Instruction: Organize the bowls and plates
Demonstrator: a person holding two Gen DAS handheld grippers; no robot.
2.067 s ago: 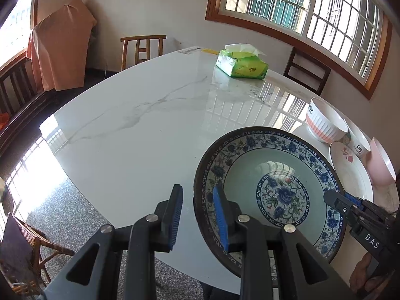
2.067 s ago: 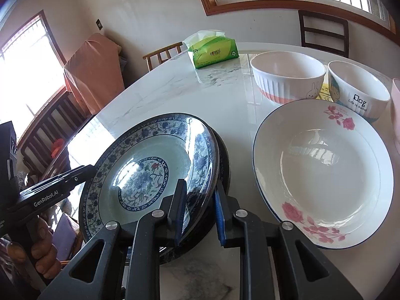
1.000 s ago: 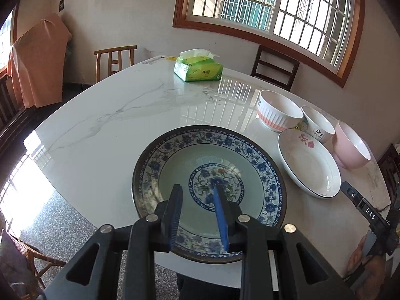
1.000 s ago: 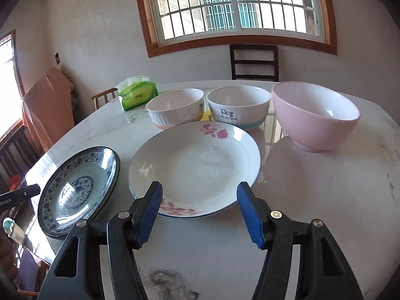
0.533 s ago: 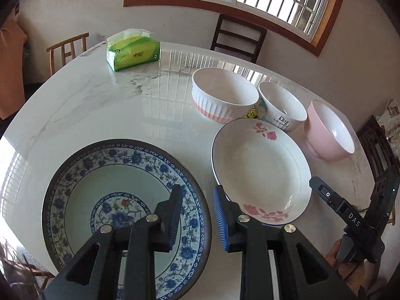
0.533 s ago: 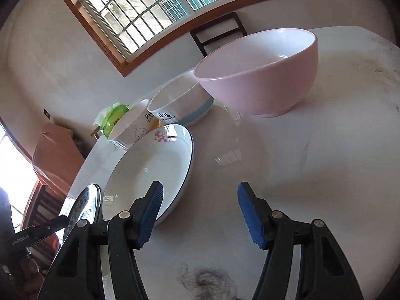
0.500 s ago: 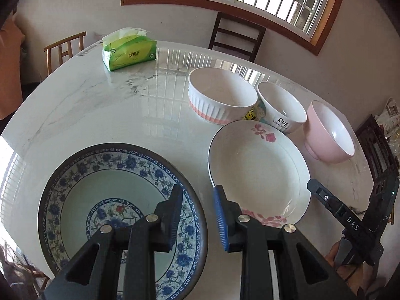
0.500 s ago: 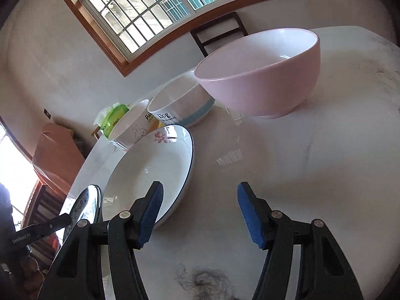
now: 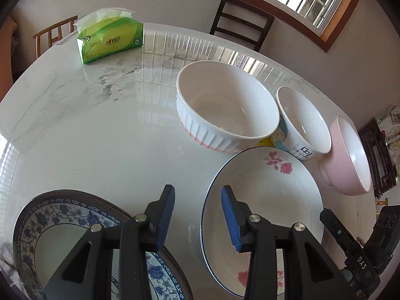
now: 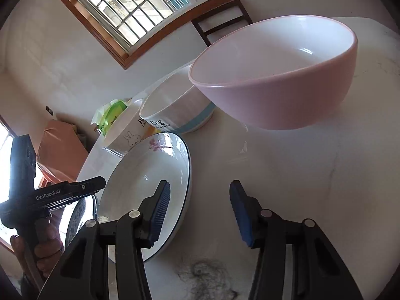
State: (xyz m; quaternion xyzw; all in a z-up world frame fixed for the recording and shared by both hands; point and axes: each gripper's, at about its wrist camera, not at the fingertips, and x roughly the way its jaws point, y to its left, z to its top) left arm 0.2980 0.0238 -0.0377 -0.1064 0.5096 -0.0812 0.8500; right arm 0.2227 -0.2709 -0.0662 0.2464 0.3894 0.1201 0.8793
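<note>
A blue-patterned plate (image 9: 62, 227) lies at the table's near left edge. A white plate with pink roses (image 9: 270, 200) lies right of it, also seen in the right wrist view (image 10: 150, 182). Behind stand a ribbed white bowl (image 9: 225, 110), a small white bowl (image 9: 303, 122) and a pink bowl (image 9: 350, 155). My left gripper (image 9: 197, 215) is open and empty, straddling the gap between the two plates, its right finger over the rose plate's left rim. My right gripper (image 10: 200, 210) is open and empty, beside the rose plate's right rim, with the pink bowl (image 10: 275, 75) ahead.
A green tissue pack (image 9: 110, 38) sits at the far left of the white marble table (image 9: 87, 125). Wooden chairs (image 9: 242, 27) stand around the table. A dark smudge (image 10: 205, 277) marks the table under my right gripper.
My left gripper has opened and moved right, from the blue plate toward the rose plate. My right gripper has moved closer to the pink bowl and stayed open.
</note>
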